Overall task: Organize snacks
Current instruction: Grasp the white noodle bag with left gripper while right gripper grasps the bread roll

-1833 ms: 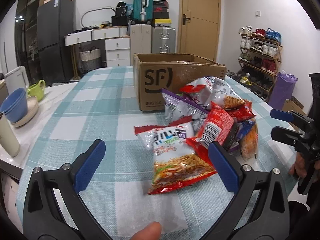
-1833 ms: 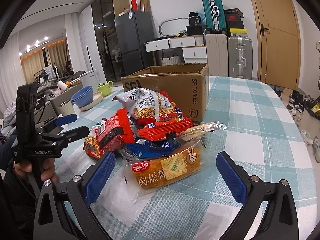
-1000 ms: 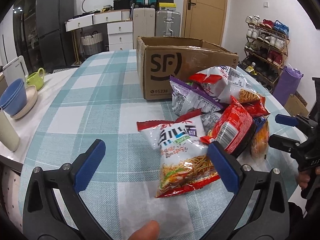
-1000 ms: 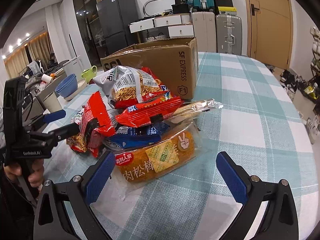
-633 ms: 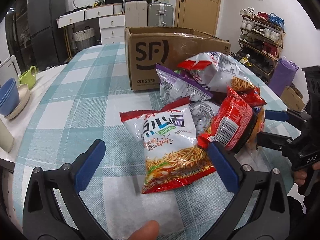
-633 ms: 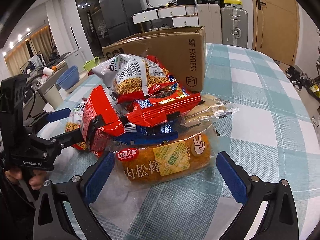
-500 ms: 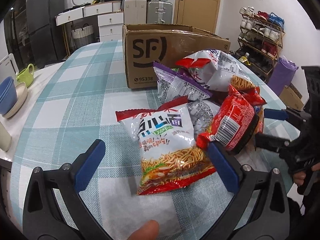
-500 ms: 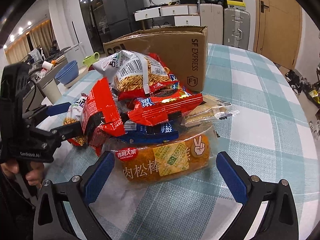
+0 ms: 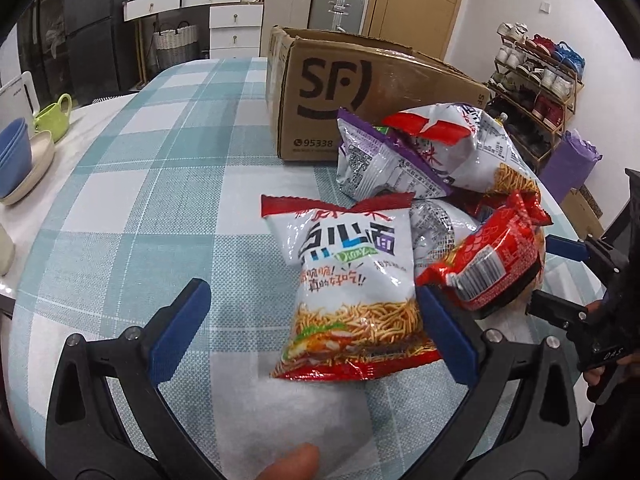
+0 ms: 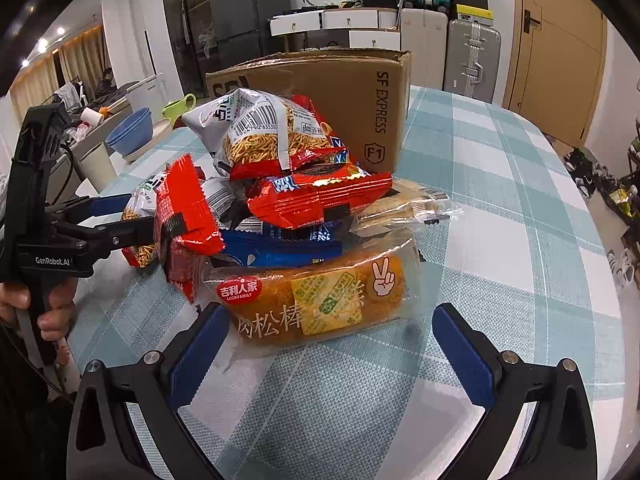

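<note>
Two views show one heap of snack bags beside an open cardboard box on a checked desk.

Left wrist view: the left gripper (image 9: 316,318) is spread wide and holds nothing. A white noodle bag (image 9: 348,280) lies flat on the desk (image 9: 132,200) in front of the box (image 9: 360,92), its lower end between the gripper's blue pads; the right-hand pad (image 9: 446,334) is just beside the bag's edge, and whether they touch cannot be told. A red bag (image 9: 490,264) leans on the heap to the right of the noodle bag. Nearer the box, a purple-edged bag (image 9: 380,164) and a white-and-red bag (image 9: 468,148) top the heap. Far from the box, at the desk's left edge, sit blue bowls (image 9: 14,156) and a green cup (image 9: 54,118). The right gripper (image 9: 560,276) shows at the right edge, open.

Right wrist view: the right gripper (image 10: 332,344) is spread wide, empty, low over the desk (image 10: 520,216). A clear-wrapped orange bread pack (image 10: 316,300) lies at the heap's near side, away from the box (image 10: 340,92), its left end just beside the left pad (image 10: 196,350). On it rest a blue bag (image 10: 280,246), a long red bag (image 10: 320,198) and a clear pastry pack (image 10: 404,210); a white noodle bag (image 10: 256,132) tops the heap against the box. The left gripper (image 10: 124,216) shows at the left, open, near the red bag (image 10: 184,216).
</note>
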`<action>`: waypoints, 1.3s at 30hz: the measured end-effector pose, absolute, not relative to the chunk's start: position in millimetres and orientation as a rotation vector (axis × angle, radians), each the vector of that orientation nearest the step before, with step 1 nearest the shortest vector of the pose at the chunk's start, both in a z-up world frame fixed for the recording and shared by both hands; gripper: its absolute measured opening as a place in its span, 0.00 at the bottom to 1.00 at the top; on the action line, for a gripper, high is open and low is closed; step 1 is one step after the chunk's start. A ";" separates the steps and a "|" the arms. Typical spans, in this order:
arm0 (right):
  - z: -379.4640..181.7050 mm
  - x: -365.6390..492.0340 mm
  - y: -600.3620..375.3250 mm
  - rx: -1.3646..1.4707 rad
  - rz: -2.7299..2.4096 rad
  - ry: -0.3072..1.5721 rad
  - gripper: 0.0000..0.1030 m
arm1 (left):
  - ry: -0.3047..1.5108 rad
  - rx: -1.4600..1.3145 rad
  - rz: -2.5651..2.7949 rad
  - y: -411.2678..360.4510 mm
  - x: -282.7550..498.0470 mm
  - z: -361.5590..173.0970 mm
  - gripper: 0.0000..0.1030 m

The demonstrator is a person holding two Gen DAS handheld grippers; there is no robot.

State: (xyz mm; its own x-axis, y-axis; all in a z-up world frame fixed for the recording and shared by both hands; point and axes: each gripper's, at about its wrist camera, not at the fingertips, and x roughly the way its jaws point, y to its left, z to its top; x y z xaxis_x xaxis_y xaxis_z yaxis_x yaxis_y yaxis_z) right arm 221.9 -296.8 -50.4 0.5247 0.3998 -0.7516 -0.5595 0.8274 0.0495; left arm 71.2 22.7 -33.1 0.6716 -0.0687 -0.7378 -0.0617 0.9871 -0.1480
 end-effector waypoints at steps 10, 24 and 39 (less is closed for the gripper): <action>-51.3 230.9 -289.8 -0.224 0.624 0.858 1.00 | 0.853 -0.175 -0.115 14.2 73.7 -38.0 0.60; -40.1 212.5 -297.1 -0.291 0.588 0.814 1.00 | 0.793 -0.192 -0.099 17.7 61.8 -23.5 0.48; -28.7 243.3 -288.8 -0.295 0.749 0.816 1.00 | 0.791 -0.192 -0.108 18.8 54.7 -19.9 0.48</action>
